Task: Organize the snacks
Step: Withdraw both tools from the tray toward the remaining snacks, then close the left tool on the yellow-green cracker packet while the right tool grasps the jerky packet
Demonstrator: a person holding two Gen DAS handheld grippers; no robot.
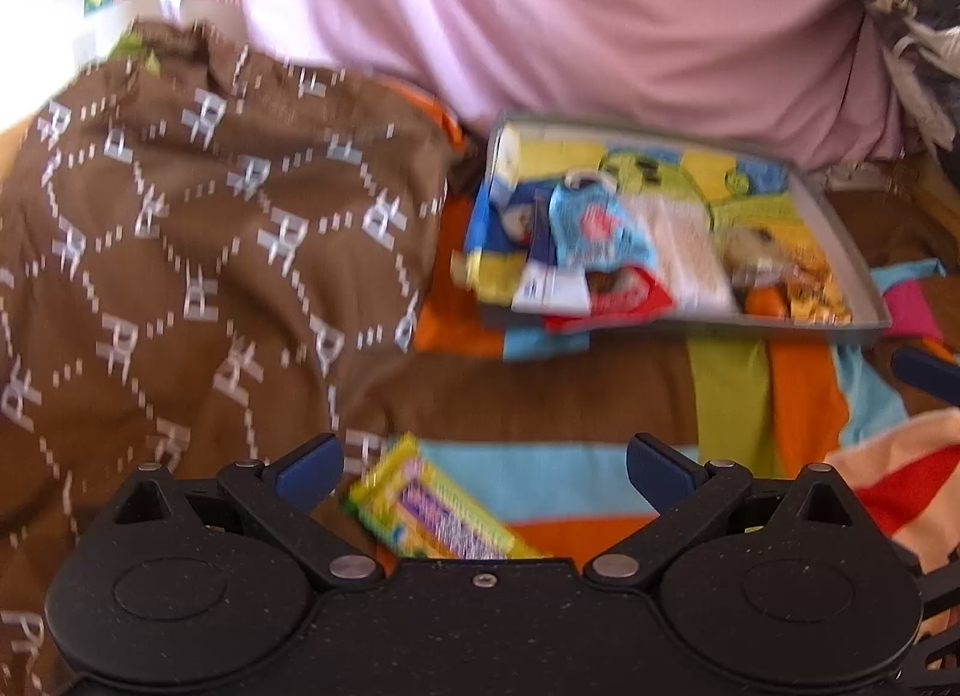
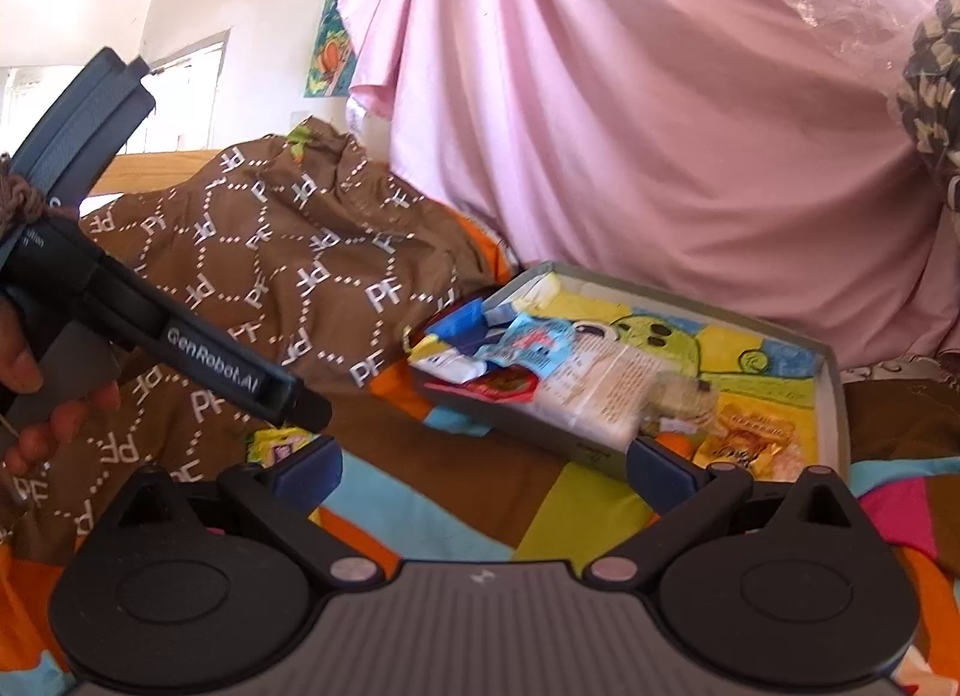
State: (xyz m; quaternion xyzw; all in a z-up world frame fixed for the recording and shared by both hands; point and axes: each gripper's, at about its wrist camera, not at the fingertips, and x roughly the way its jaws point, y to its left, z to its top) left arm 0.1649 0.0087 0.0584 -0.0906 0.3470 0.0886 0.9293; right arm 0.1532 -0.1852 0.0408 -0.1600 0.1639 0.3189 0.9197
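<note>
Lying slantwise on the bed just below the wide-open, empty left gripper [image 1: 485, 471], the yellow snack [image 1: 433, 510] is nearer it than the open, empty right gripper [image 2: 483, 471]; the tray [image 1: 864, 270] is far right.

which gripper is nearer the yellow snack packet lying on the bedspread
Left. The left gripper hangs open right over the yellow snack packet. The right gripper is open farther off, beside the tray.

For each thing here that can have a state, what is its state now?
left gripper: open, holds nothing
right gripper: open, holds nothing
snack tray: on the bed, several packets piled inside
yellow-green snack packet: lies flat on the bedspread, outside the tray, between the left gripper's fingers
</note>
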